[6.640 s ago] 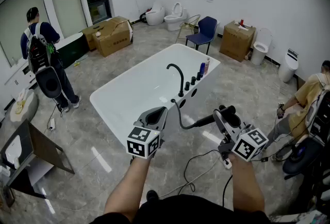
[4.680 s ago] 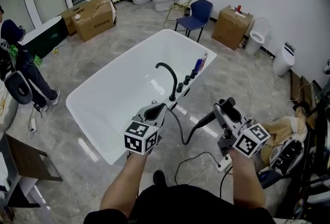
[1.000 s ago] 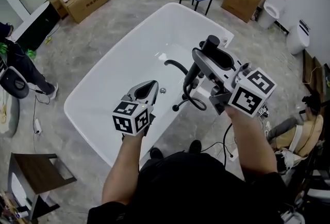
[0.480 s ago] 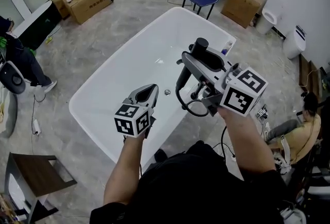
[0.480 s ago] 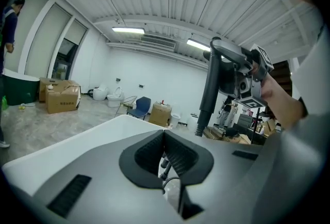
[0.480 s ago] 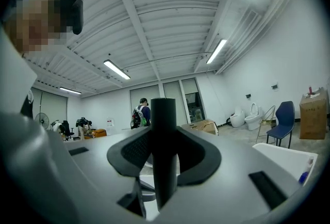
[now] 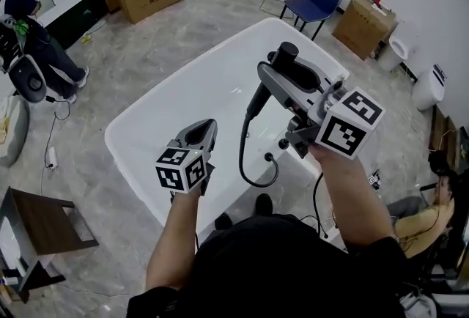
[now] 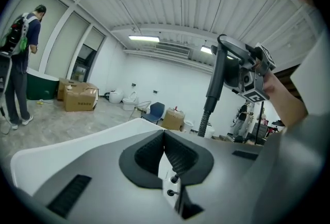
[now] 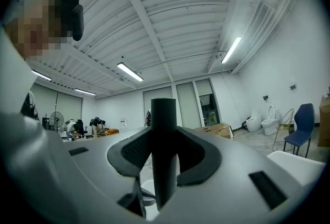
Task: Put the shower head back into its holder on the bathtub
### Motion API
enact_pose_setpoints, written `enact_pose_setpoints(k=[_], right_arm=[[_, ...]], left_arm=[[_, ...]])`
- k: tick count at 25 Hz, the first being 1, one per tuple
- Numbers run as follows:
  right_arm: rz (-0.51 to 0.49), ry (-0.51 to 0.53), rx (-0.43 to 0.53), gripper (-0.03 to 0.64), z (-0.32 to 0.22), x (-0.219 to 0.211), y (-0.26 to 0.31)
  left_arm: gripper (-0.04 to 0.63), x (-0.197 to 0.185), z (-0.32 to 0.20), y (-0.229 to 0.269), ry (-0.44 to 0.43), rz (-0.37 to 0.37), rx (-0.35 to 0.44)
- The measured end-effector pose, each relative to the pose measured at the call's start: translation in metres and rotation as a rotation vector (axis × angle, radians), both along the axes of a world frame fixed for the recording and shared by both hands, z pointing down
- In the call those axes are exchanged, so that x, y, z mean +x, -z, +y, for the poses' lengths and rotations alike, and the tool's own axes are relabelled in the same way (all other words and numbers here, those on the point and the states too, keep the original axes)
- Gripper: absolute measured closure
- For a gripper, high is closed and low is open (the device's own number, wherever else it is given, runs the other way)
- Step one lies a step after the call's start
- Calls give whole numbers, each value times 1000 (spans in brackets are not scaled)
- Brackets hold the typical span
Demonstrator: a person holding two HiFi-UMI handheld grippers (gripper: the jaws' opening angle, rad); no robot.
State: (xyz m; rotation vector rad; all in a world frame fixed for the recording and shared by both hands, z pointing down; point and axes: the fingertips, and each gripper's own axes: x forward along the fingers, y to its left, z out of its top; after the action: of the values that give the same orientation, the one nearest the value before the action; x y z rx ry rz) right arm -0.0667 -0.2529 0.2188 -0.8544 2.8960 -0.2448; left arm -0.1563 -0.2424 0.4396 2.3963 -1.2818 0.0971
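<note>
**Grippers.** The right gripper (image 7: 282,78) is clenched on the black shower head (image 7: 258,100). In the right gripper view its pads press on either side of the handle. The left gripper (image 7: 205,130) has its jaws together with nothing between them.

**Position of the item.** The shower head hangs in the air above the near right part of the bathtub (image 7: 121,130), clear of the rim. Its long axis crosses the jaws, with the head end uppermost. The hose (image 7: 245,163) loops down from the lower end towards the tub's right edge.

**Governing relation.** The holder cannot be made out. It is judged to sit on the right rim where the hose leads, below the right gripper and masked by it. The right hand is therefore much the nearer. The left gripper is out over the basin, well apart from the handle. The handle will probably need lowering, hose end first
</note>
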Motion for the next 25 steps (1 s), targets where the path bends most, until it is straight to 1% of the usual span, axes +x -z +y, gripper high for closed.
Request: enact_pose_setpoints(k=[3,7,11,14,18,20,23,25], right_arm=[[-4,8,16,471,-5,0,5],[-15,-10,41,471,-16,14,17],[-23,-31,84,471,-24,31,32],[-17,-38,90,471,-27,40,31],[33,-71,100,471,-31,56,21],[34,-89,79,469,-33,67,11],[15,-115,17,471,-36,85,-11],[35,-144,-20,471,-36,95,-31]], left_arm=[[580,-7,-4,3,19,-13,9],[580,-7,-12,5,35,-13,17],[580,7,-23,9,19,-13,26],[580,21,-29,15,-1,-16,39],[580,35,-36,21,-23,-22,54],[580,42,-39,19,-31,-22,46],[580,53,-38,11,-52,-21,22],[580,62,-37,5,-71,-24,4]])
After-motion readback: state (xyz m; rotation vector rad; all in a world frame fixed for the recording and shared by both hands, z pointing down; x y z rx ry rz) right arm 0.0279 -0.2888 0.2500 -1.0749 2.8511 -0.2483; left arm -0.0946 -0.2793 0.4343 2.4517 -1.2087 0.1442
